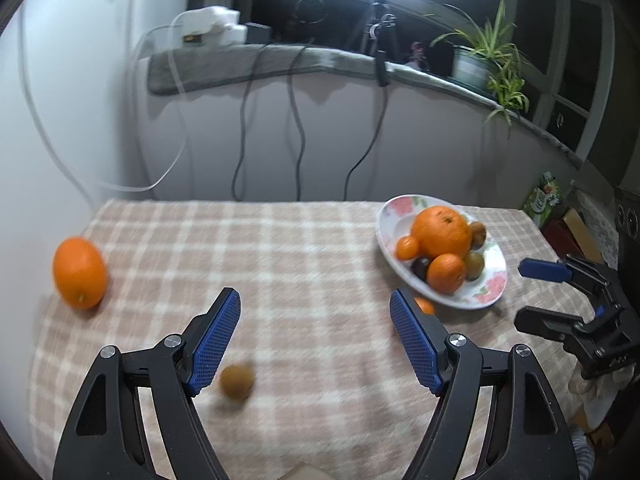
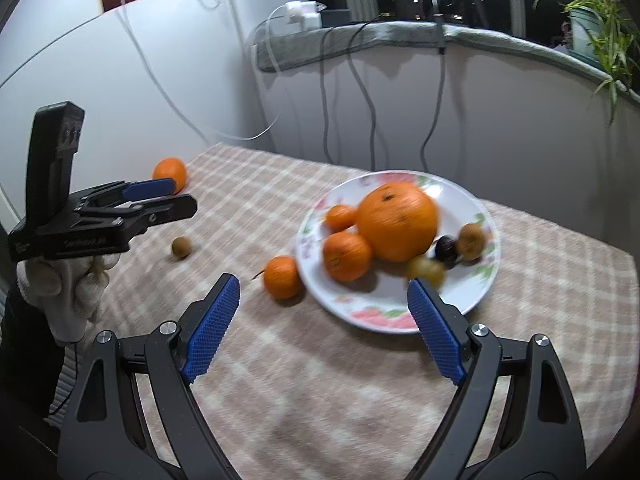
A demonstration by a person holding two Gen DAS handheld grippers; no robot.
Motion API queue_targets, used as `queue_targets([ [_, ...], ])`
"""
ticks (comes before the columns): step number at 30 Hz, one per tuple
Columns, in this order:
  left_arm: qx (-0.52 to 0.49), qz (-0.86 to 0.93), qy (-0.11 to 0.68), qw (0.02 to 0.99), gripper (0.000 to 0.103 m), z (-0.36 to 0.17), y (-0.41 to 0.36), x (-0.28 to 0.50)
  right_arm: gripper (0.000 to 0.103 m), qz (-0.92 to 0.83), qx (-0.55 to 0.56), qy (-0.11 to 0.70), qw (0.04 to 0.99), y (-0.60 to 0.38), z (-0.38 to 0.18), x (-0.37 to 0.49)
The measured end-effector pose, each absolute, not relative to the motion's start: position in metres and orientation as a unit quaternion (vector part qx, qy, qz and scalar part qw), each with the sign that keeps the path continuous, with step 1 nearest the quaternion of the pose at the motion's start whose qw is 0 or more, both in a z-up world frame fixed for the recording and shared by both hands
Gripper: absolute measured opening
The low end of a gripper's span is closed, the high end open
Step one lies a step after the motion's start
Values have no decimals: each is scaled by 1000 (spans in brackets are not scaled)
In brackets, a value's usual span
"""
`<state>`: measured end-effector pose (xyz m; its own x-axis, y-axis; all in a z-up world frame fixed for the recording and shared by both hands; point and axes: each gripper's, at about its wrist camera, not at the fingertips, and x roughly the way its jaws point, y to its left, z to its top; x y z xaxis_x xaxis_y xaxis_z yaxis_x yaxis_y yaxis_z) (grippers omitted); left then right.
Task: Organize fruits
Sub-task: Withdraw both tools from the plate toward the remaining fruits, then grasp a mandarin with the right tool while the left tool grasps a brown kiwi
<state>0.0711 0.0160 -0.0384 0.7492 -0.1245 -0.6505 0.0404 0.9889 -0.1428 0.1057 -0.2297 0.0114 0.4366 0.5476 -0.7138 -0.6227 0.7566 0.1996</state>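
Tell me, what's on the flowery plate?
The plate holds one big orange, two small oranges, and little brownish, yellow and dark fruits. Anything behind the big orange is hidden.

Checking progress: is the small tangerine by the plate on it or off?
Off: the small tangerine sits on the tablecloth beside the plate rim.

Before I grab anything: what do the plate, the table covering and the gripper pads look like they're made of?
Plate: likely glazed ceramic, maybe melamine; glossy white with printed flowers.
Table covering: woven cloth, matte and slightly fuzzy, beige-and-white check.
Pads of the right hand-held gripper: blue, apparently rubber or textured plastic, with a fine dimpled grid.
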Motion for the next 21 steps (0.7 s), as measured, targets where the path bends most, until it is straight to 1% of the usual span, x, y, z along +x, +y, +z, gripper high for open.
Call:
queue_targets([
  [8,-81,-22,367,927,77,-56,44,46,88,364,-21,430,826,-210,-7,87],
  [15,-98,-24,375,921,77,-68,54,41,88,360,-2,454,815,-201,-25,93],
  [20,-109,-34,386,915,74,-81,55,44,88,355,11,469,809,-197,-35,100],
  [21,-111,-35,388,914,71,-83,56,44,88,353,14,471,808,-196,-37,102],
])
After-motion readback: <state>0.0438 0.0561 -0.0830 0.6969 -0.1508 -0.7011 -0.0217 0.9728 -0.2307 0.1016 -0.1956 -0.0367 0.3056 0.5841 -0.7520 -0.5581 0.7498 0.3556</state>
